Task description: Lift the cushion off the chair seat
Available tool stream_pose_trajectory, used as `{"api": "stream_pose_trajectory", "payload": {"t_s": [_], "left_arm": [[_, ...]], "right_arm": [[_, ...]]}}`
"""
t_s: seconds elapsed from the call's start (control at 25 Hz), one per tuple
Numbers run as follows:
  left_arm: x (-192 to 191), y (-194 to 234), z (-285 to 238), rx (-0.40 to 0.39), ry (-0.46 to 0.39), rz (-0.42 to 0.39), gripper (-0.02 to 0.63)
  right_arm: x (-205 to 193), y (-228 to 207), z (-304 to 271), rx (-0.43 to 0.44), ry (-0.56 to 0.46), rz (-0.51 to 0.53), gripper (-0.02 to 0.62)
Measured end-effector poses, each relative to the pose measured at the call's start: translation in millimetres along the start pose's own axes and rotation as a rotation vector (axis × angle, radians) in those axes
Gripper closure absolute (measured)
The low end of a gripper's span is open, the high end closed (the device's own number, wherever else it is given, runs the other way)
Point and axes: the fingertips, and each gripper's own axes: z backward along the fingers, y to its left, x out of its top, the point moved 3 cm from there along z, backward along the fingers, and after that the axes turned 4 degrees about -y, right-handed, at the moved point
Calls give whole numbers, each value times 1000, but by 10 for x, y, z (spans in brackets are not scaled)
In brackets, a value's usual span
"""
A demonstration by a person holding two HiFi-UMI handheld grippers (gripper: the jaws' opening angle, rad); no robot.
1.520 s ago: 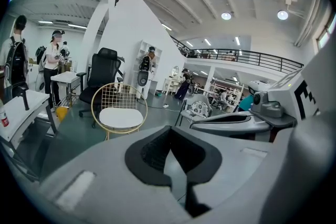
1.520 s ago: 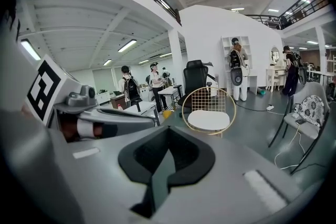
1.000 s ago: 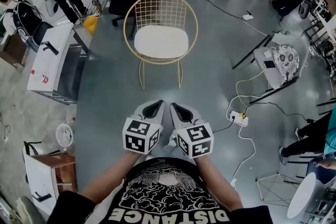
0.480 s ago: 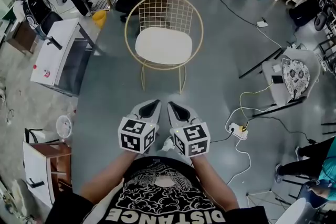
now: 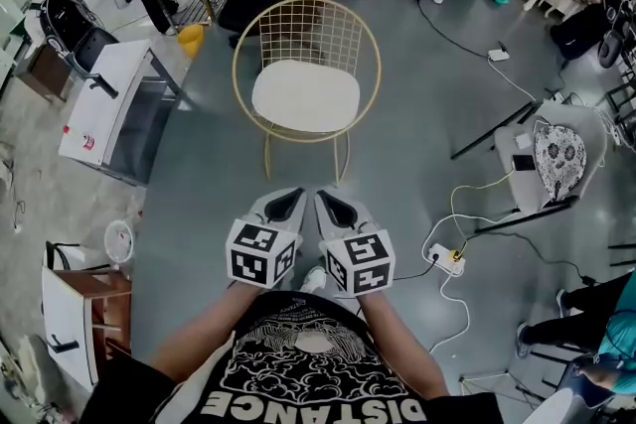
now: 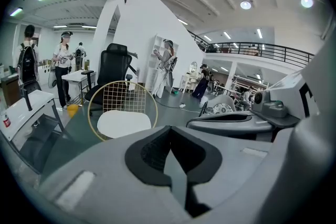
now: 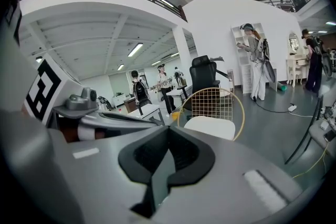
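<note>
The cushion [image 5: 305,95] lies on the chair [image 5: 313,30] seat, straight ahead of you and well apart, with its long axis running side to side. Your left gripper [image 5: 290,204] and right gripper [image 5: 336,207] are clenched, empty, and equally near.

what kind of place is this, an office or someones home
Likely an open lab or workshop hall, not a home: white work tables, a power strip on the grey floor, a railed mezzanine above.
</note>
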Motion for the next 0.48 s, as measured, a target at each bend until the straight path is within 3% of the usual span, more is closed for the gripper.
{"api": "stream_pose_trajectory", "payload": {"t_s": [0.28,0.48], "left_arm": [[119,70,-287,-26,11,-4,611],[226,380,-525,-52,18,20,611]], "right_arm": [[116,-237,-172,-24,2,-7,595],[215,-339,-528,-51,23,-8,595]]}}
